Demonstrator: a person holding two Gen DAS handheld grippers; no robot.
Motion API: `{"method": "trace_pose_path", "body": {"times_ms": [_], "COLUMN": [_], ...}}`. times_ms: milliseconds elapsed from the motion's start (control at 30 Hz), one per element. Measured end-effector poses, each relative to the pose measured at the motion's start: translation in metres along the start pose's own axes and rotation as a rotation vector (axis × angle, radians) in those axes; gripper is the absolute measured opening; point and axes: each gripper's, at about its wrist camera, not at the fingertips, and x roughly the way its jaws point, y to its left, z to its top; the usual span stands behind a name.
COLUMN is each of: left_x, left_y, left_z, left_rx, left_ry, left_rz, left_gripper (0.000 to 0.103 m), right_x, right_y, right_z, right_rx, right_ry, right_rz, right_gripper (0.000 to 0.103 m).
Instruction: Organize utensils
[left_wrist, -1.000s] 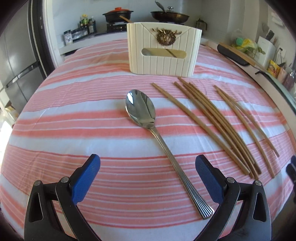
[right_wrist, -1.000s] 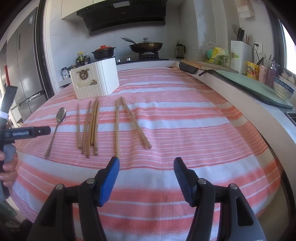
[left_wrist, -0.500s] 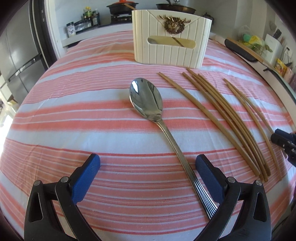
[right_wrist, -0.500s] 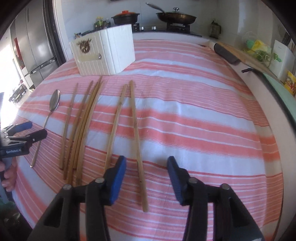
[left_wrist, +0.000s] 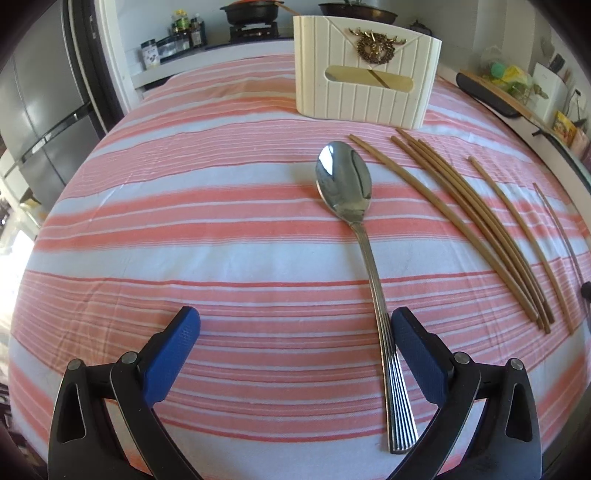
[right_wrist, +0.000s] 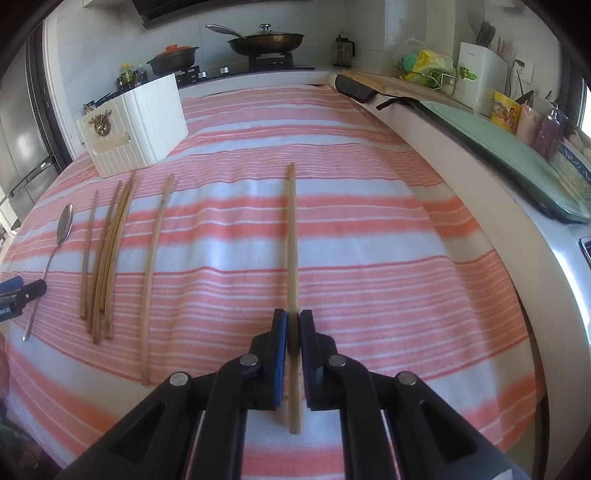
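A steel spoon (left_wrist: 354, 206) lies on the striped cloth, its handle running between my open left gripper (left_wrist: 293, 332) fingers, close to the right finger (left_wrist: 417, 354). Several wooden chopsticks (left_wrist: 472, 221) lie to its right. A white ribbed utensil holder (left_wrist: 365, 92) stands behind them. In the right wrist view my right gripper (right_wrist: 293, 328) is shut on one chopstick (right_wrist: 291, 236) near its near end. The spoon (right_wrist: 62, 229), the other chopsticks (right_wrist: 107, 251) and the holder (right_wrist: 136, 122) lie to its left.
The table's right edge meets a counter with a green tray (right_wrist: 517, 158), jars and a knife block (right_wrist: 480, 81). A stove with a pan (right_wrist: 266, 37) and pot (right_wrist: 173, 59) is behind the table. A fridge (left_wrist: 40, 110) stands at left.
My right gripper has closed on one chopstick and shifted it rightwards, away from the others. My left gripper has moved forward and lower over the spoon handle.
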Motion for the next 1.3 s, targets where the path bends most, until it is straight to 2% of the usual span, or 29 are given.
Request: {"method": "trace_pose_path", "body": {"times_ms": [33,100,133,167,567,867,1133,1300], "left_x": [-0.001,-0.002,-0.002,-0.003,-0.004,-0.006,-0.006,-0.005], "left_y": [0.004,0.013,0.016,0.019,0.02,0.02,0.02,0.021], "left_z": [-0.001,-0.004,-0.005,-0.006,-0.009,-0.01,-0.011,-0.005], "left_rx": [0.0,-0.003,-0.003,-0.004,-0.004,-0.004,-0.004,0.049], "left_ry": [0.001,0.001,-0.001,-0.003,-0.022,-0.024,-0.022,0.028], "left_rz": [0.001,-0.004,-0.004,-0.004,-0.006,-0.005,-0.01,-0.058], "left_gripper": [0.103,0.103,0.103,0.103,0.103,0.103,0.103,0.103], "right_x": [-0.001,-0.002,-0.002,0.0,0.001,0.001,0.001,0.0], "right_y": [0.0,0.003,0.005,0.006,0.008,0.01,0.011,0.01], "right_z": [-0.002,-0.004,-0.006,-0.007,-0.019,-0.02,-0.019,-0.01], "right_rx": [-0.008,-0.029,-0.032,-0.029,-0.009,-0.013,-0.01,-0.024], "right_ry": [-0.001,-0.01,-0.015,-0.019,-0.132,-0.144,-0.123,-0.023], "right_rz": [-0.005,-0.005,-0.002,0.001,-0.005,-0.011,-0.028,-0.018], "right_gripper": [0.01,0.031,0.048,0.051,0.057,0.057,0.057,0.057]}}
